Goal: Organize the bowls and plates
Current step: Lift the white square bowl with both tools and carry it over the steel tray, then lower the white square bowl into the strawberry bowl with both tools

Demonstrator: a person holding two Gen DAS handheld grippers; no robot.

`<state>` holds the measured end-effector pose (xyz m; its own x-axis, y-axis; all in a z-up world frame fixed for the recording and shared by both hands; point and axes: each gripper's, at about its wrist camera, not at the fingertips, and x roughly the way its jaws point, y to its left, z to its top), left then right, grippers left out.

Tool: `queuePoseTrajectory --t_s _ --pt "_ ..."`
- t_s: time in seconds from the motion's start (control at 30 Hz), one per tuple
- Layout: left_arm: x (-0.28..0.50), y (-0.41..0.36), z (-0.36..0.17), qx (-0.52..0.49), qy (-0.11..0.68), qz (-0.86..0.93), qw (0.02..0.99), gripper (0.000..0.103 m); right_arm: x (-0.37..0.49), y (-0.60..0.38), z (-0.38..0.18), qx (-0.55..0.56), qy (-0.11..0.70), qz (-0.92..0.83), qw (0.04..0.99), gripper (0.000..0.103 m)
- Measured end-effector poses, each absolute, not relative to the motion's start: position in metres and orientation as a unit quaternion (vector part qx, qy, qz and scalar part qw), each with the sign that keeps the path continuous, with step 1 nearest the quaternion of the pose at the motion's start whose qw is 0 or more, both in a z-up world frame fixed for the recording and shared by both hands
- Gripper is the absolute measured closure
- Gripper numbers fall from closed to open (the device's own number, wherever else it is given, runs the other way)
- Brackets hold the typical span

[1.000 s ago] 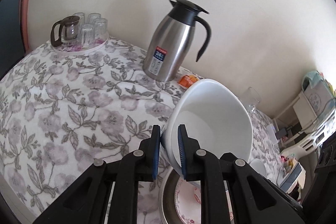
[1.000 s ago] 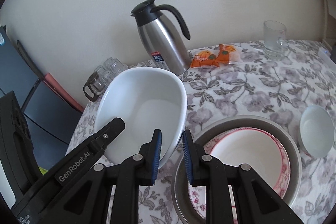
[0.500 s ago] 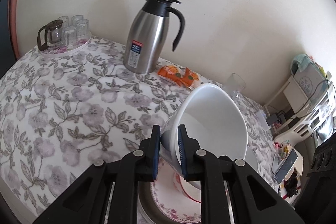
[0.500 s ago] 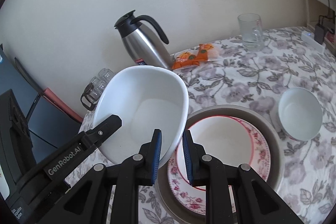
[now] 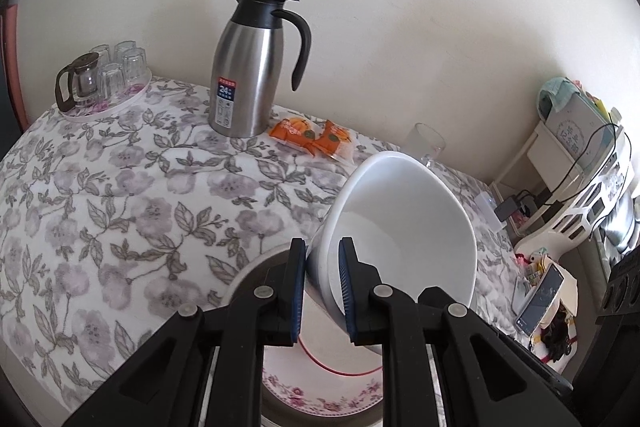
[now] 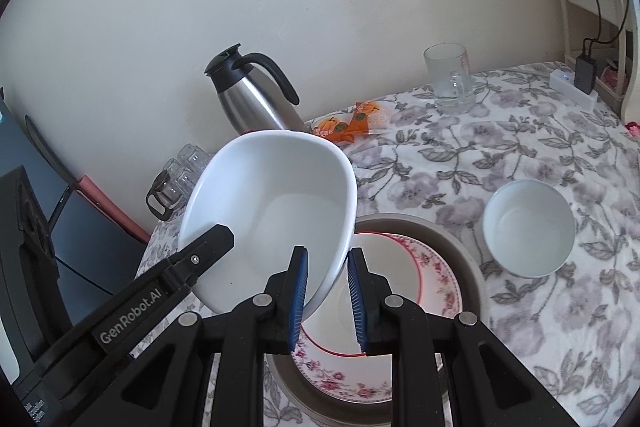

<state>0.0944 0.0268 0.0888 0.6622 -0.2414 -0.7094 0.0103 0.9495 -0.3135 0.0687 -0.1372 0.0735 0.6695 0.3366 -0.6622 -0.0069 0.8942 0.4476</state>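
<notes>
Between the blue pads of both grippers sits the rim of one large white bowl: the left gripper is clamped on one edge, the right gripper on the opposite edge. The bowl hangs tilted, clear of the floral tablecloth. Directly below the jaws a floral plate lies nested in a grey dish. Right of the right jaws a small white bowl stands alone. Judged status: stack begun; large bowl not yet set down, small bowl pending.
</notes>
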Motion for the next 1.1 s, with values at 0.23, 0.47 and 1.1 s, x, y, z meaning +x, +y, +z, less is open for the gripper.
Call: queuePoseTrajectory --t_s 0.23,0.47,1.1 --pt "0.094 0.013 0.083 -0.136 0.422 -0.074 0.894 0.086 0.068 -0.145 0.068 0.196 0.413 0.083 0.886 0.081" --pt "0.099 0.013 0.069 -0.144 0.448 -0.072 0.88 0.086 0.071 -0.146 0.059 0.195 0.43 0.076 0.878 0.081" --pt "0.112 0.011 0.037 -0.146 0.498 -0.061 0.853 0.086 0.083 -0.145 0.031 0.194 0.465 0.063 0.861 0.081"
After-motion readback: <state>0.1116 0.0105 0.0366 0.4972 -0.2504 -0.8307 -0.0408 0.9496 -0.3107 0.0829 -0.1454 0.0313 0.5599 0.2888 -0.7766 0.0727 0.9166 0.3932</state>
